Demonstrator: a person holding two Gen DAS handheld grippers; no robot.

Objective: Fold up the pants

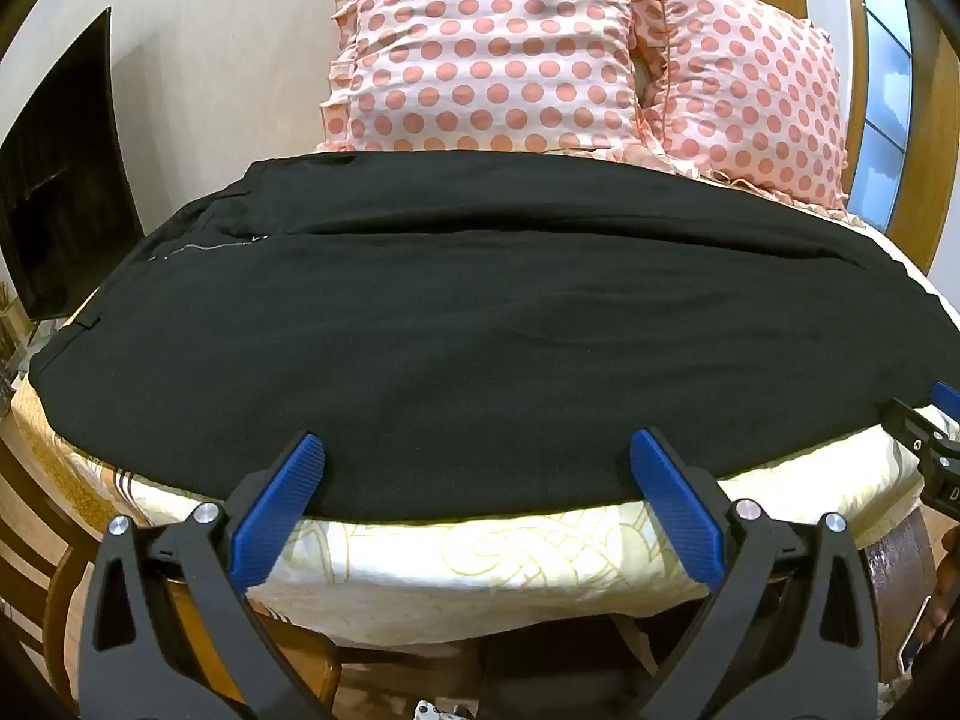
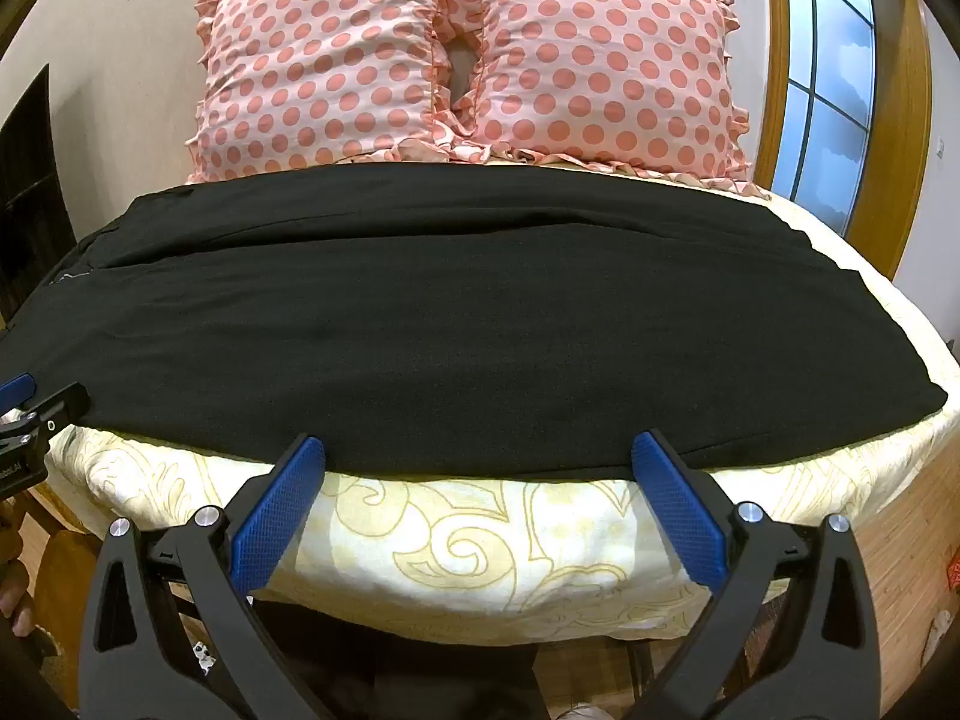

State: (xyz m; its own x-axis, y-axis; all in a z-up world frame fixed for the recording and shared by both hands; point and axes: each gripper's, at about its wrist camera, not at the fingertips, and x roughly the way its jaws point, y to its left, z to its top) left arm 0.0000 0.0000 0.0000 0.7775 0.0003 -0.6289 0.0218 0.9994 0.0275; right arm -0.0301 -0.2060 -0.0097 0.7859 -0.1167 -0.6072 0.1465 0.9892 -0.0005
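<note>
Black pants lie flat across the bed, waist with zipper to the left, leg ends to the right; they also show in the right wrist view. My left gripper is open and empty, its blue pads over the pants' near edge. My right gripper is open and empty at the near edge further right. The right gripper's tip shows at the right edge of the left wrist view. The left gripper's tip shows at the left edge of the right wrist view.
The bed has a cream sheet with a yellow pattern. Two pink polka-dot pillows stand behind the pants. A dark screen is at the left, a window at the right. A wooden chair stands at the bed's lower left.
</note>
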